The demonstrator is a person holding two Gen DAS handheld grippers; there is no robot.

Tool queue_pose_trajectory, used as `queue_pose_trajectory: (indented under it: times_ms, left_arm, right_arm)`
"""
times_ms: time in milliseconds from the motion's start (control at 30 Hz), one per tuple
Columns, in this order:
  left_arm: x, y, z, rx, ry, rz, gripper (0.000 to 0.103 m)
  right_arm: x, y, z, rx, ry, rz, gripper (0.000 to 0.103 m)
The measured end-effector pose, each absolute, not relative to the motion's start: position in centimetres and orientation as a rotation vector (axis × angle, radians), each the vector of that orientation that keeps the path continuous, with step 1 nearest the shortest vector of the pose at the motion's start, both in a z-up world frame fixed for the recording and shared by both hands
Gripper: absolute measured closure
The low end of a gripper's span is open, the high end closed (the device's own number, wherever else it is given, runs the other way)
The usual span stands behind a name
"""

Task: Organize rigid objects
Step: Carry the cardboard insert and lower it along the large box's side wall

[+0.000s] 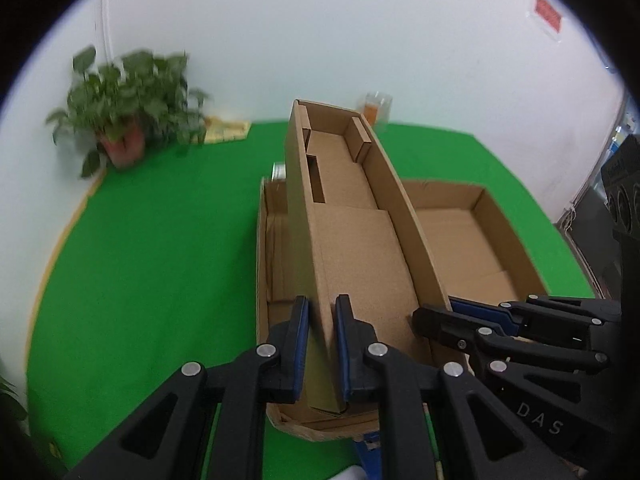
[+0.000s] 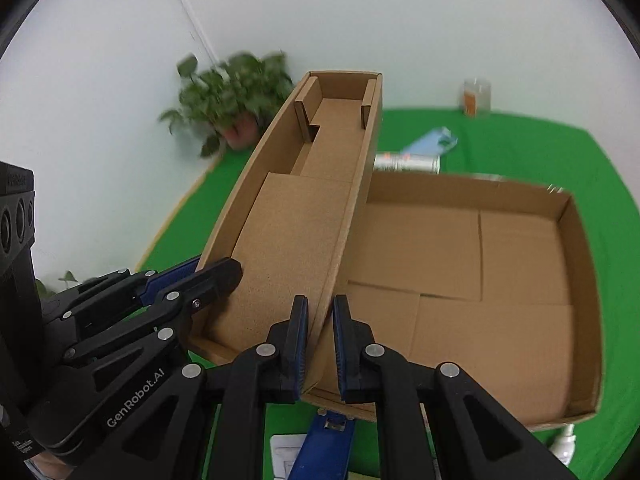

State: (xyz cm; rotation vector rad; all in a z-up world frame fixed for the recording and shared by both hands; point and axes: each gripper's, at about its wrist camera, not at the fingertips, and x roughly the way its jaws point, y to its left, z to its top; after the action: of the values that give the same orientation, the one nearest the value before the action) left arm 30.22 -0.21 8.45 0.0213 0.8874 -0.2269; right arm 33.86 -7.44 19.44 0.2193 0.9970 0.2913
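The table point(image 1: 160, 240) carries an open box point(image 2: 520, 280). The tray point(image 1: 352, 240) is held tilted above it; the left gripper point(image 1: 322, 344) and right gripper point(image 2: 320, 344) each pinch one side wall. Step: transfer. Next: level the tray, then lower it.

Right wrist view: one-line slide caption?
Both grippers, right gripper and left gripper, hold a narrow cardboard tray above the larger open box.
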Motion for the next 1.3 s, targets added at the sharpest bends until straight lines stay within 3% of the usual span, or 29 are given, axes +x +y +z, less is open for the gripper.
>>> queue_pose_trajectory:
  times_ms: [200, 367, 900, 1100, 1167, 1233, 1300]
  left_arm:
    - [32.8, 1.3, 1.5, 0.043, 1.038, -0.166, 0.092]
    - [31.5, 1.6, -0.6, 0.113, 1.069, -0.088, 0.096]
    - [28.5, 2.0, -0.3, 0.136, 1.107, 0.054, 0.097]
    - [26.3, 3.0, 1.6, 0.088, 1.022, 0.060, 0.093]
    - [25.2, 2.7, 2.8, 0.097, 0.984, 0.058, 0.077]
    - [24.6, 2.3, 3.6, 0.133, 0.959, 0.086, 0.024]
    - [24.8, 2.6, 3.7, 0.151, 0.933, 0.146, 0.021]
  right_arm:
    - [39.7, -5.6, 8.0, 0.194, 1.214, 0.296, 0.092]
    - [41.2, -4.0, 3.2, 0.172, 1.309, 0.334, 0.093]
    - [44.1, -1.4, 0.3, 0.166, 1.384, 0.457, 0.088]
    - [43.9, -3.9, 1.6, 0.224, 1.360, 0.554, 0.066]
    - [42.7, -6.7, 4.2, 0.174, 1.273, 0.531, 0.049]
    - [41.3, -10.7, 6.5, 0.137, 1.188, 0.484, 0.043]
    - [39.8, -15.8, 8.4, 0.115, 1.118, 0.435, 0.042]
